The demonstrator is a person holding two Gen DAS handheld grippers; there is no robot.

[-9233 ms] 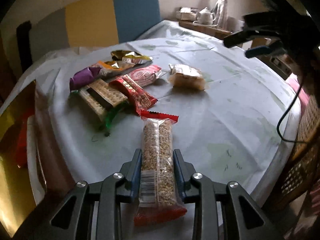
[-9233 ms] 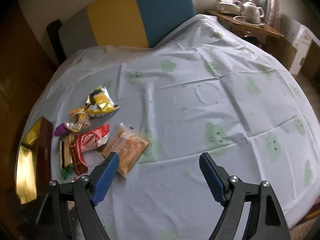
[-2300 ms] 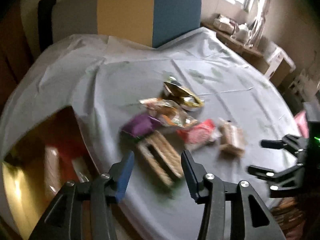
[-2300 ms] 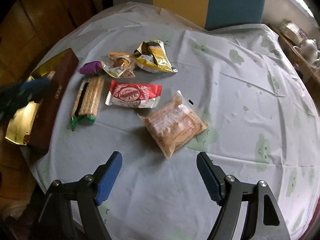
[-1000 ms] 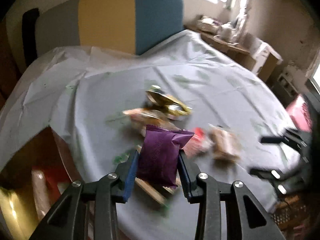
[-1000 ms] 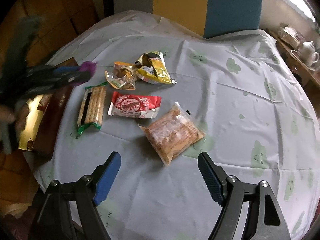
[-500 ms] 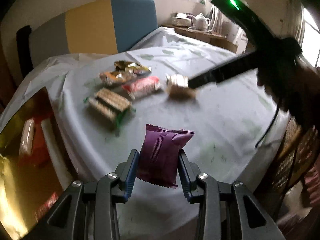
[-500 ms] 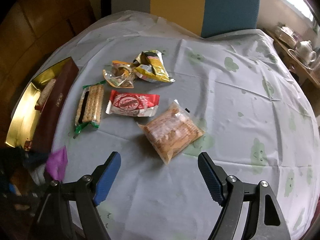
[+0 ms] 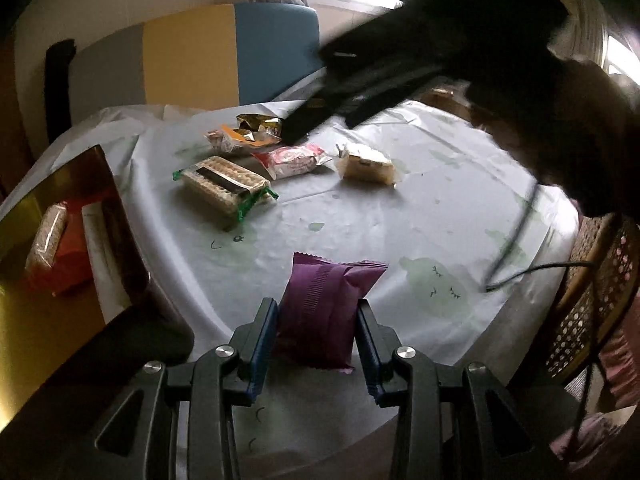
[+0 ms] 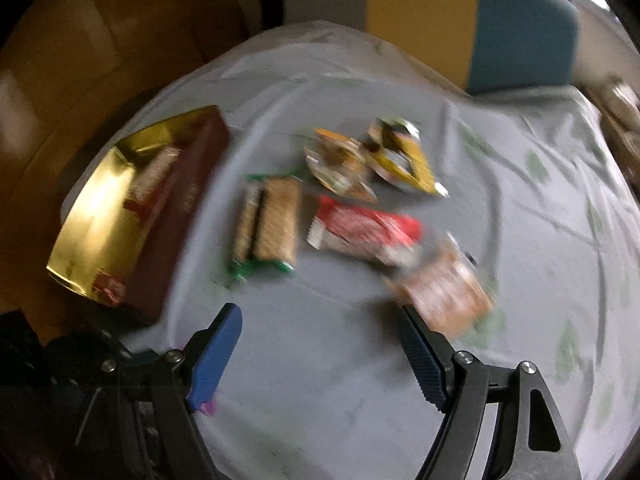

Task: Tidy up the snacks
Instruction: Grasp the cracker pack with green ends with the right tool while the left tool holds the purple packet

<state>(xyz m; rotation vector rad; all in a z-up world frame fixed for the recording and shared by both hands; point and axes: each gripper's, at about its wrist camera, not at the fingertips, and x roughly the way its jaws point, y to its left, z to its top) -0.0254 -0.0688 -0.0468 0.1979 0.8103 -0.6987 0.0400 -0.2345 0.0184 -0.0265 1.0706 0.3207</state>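
Left gripper (image 9: 316, 330): clamped on the purple packet (image 9: 324, 312), which stood upright between its jaws, above the near edge of the table (image 9: 420, 216).
Right gripper (image 10: 320, 354): jaws spread wide, nothing between them; held over the cloth, short of the loose snacks. This view was blurred.
Box (image 9: 48, 248): gold-lined, to the left of the left gripper; one long snack bar (image 9: 46, 236) and a red packet (image 9: 72, 252) already lay inside.
Done so far: judged a minor share; at least two items were boxed and one was in hand.
Left to do: the purple packet had not yet been put in the box. Five snacks remained on the table ahead of the left gripper: the cracker pack (image 9: 226, 186), the red wrapper (image 9: 292, 160), the clear pastry bag (image 9: 366, 162), the orange packet (image 9: 240, 140) and the gold packet (image 9: 260, 124).
Surroundings: chair back (image 9: 192, 56) beyond the table; wicker chair (image 9: 588, 312) to the right.
Obstruction: the right gripper's dark body crossed the upper part of the left view, over the far snacks; the way from the purple packet to the box looked clear.
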